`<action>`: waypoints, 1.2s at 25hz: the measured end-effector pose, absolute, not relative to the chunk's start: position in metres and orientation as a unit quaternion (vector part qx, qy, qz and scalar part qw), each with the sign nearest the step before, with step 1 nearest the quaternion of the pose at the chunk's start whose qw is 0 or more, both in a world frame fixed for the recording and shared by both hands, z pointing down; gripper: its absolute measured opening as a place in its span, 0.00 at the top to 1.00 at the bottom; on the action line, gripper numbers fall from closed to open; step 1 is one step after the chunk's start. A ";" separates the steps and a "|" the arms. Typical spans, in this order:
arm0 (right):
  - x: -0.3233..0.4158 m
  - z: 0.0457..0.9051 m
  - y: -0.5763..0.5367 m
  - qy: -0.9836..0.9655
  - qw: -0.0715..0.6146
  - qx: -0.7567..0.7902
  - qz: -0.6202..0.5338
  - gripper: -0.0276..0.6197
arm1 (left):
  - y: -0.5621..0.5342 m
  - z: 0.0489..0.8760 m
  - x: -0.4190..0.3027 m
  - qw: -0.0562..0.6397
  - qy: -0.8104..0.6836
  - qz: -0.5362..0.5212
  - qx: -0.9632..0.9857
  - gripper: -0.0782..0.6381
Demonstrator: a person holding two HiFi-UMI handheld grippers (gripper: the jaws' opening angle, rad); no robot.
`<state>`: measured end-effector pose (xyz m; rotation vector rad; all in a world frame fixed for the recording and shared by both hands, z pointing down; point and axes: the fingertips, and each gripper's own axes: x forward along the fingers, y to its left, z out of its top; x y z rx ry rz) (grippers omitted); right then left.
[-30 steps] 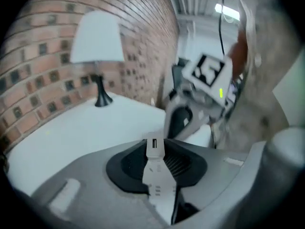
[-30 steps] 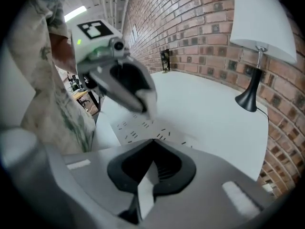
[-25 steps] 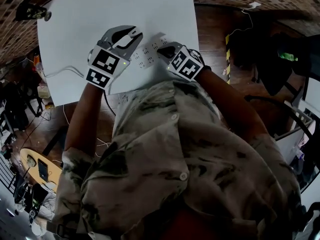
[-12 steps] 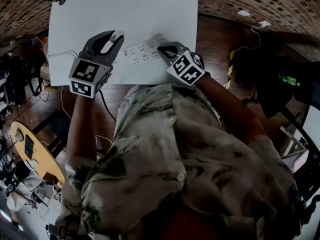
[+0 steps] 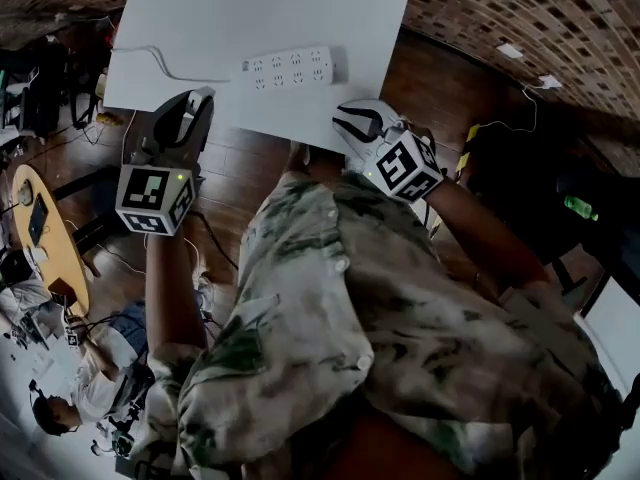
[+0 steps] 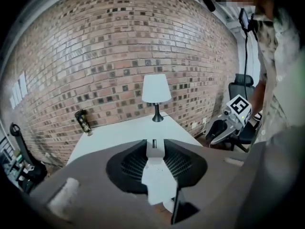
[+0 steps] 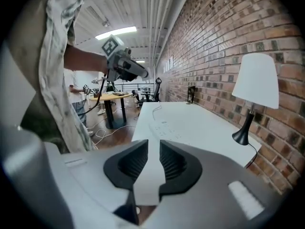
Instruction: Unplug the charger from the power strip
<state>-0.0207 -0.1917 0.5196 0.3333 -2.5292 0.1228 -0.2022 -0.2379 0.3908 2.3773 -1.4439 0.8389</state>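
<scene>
The person wears a pale short-sleeved shirt [image 5: 400, 308] printed with dark leafy blotches and fastened with small light buttons [image 5: 341, 265]. Just behind the dark grey left claw [image 5: 188, 103] sits a cube [image 5: 152, 198] of black-and-white square markers with a small green light. A matching cube sits behind the white-and-black right claw [image 5: 350, 120].

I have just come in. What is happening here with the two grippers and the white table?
A person holds a gripper in each hand. The left gripper is closed on a white charger. The charger is already out of the power strip, which lies on the table with nothing plugged in. The right gripper is open and empty. Both grippers are at the table's near edge.
</scene>
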 end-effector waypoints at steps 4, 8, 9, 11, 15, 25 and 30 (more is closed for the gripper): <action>0.005 0.512 -0.163 -0.951 0.285 0.106 0.062 0.84 | -0.189 0.390 -0.197 0.135 -0.511 0.294 0.796 0.74; 0.023 0.508 -0.143 -0.949 0.287 0.115 0.058 0.85 | -0.144 0.393 -0.186 0.148 -0.510 0.290 0.796 0.74; 0.024 0.503 -0.138 -0.950 0.283 0.121 0.057 0.85 | -0.134 0.392 -0.183 0.149 -0.511 0.287 0.797 0.74; 0.023 0.493 -0.123 -0.952 0.274 0.125 0.054 0.85 | -0.115 0.390 -0.177 0.147 -0.509 0.281 0.800 0.74; 0.024 0.479 -0.091 -0.952 0.265 0.143 0.059 0.85 | -0.068 0.387 -0.170 0.141 -0.502 0.271 0.809 0.74; 0.031 0.429 0.052 -0.944 0.233 0.229 0.051 0.85 | 0.107 0.381 -0.151 0.128 -0.450 0.223 0.855 0.74; 0.036 0.404 0.143 -0.933 0.238 0.260 0.071 0.85 | 0.177 0.380 -0.145 0.143 -0.423 0.202 0.872 0.74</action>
